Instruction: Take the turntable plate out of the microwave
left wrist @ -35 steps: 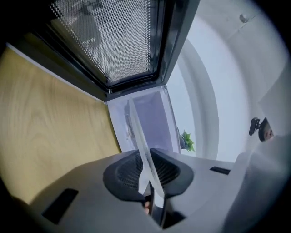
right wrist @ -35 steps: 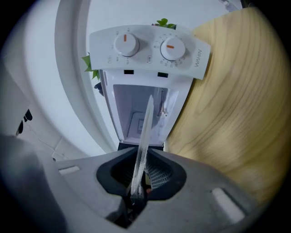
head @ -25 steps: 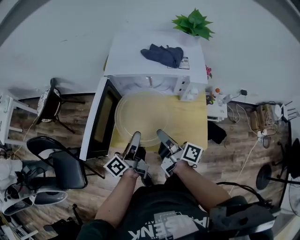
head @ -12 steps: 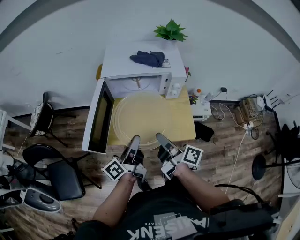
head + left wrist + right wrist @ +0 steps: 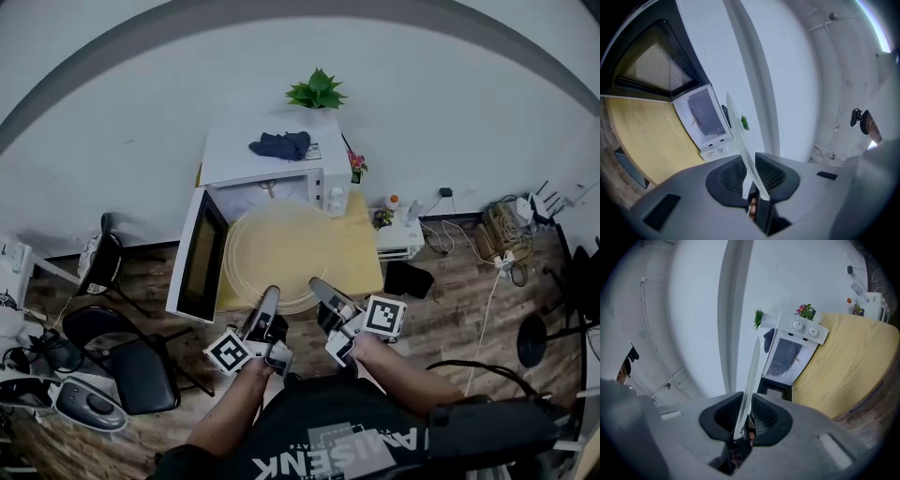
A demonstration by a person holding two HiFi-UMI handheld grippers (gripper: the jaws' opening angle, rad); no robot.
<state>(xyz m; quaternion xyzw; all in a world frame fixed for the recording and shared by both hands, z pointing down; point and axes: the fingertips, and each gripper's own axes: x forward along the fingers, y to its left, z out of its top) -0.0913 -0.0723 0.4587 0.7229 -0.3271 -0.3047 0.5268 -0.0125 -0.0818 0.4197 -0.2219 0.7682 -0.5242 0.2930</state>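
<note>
The clear glass turntable plate [image 5: 277, 251] hangs level over the yellow table [image 5: 361, 262], in front of the white microwave [image 5: 267, 159], whose door [image 5: 195, 267] stands open to the left. My left gripper [image 5: 266, 306] is shut on the plate's near rim, and my right gripper [image 5: 324, 291] grips the rim beside it. In the left gripper view the plate [image 5: 739, 133] runs edge-on between the pads of the gripper [image 5: 751, 176]. In the right gripper view the plate's rim [image 5: 752, 366] also sits pinched in that gripper [image 5: 744, 416], whose jaws have just been opening slightly.
A potted plant [image 5: 317, 91] and a dark cloth [image 5: 278, 144] sit on top of the microwave. Black chairs [image 5: 122, 347] stand at the left on the wooden floor. At the right are a small white unit [image 5: 401, 234], a black bag [image 5: 408, 278] and cables [image 5: 497, 230].
Both grippers have risen and drawn back toward me with the plate held between them. The head view now takes in more of the room, so the microwave looks smaller.
</note>
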